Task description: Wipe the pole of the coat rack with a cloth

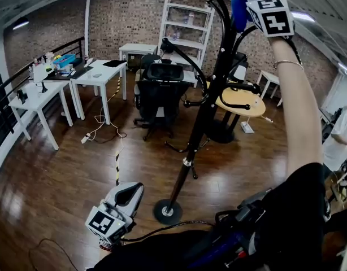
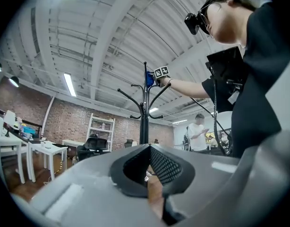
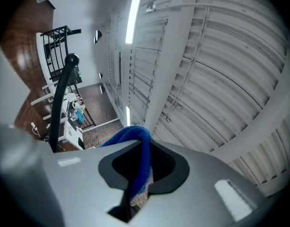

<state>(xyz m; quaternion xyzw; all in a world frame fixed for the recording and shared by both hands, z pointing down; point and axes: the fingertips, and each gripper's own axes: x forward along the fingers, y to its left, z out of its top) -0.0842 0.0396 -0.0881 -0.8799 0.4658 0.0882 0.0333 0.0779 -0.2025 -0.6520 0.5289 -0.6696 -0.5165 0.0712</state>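
Note:
The black coat rack pole [image 1: 204, 117] rises from a round base [image 1: 168, 212] to curved hooks at the top. High on the pole, my right gripper [image 1: 247, 4] is shut on a blue cloth [image 1: 238, 7], which lies against the pole's upper part. In the right gripper view the cloth [image 3: 135, 141] hangs folded between the jaws of the right gripper [image 3: 142, 174], with one hook arm [image 3: 60, 98] at the left. My left gripper [image 1: 128, 193] hangs low, left of the base, shut and holding nothing. The left gripper view looks across the left gripper [image 2: 149, 167] at the rack [image 2: 144, 122].
Behind the rack stand a black office chair [image 1: 159, 95], a round wooden table [image 1: 241, 103] and a white shelf [image 1: 187, 33]. White tables [image 1: 97, 75] line the left side, with cables [image 1: 100, 131] on the wooden floor. A person [image 1: 340, 134] stands at the far right.

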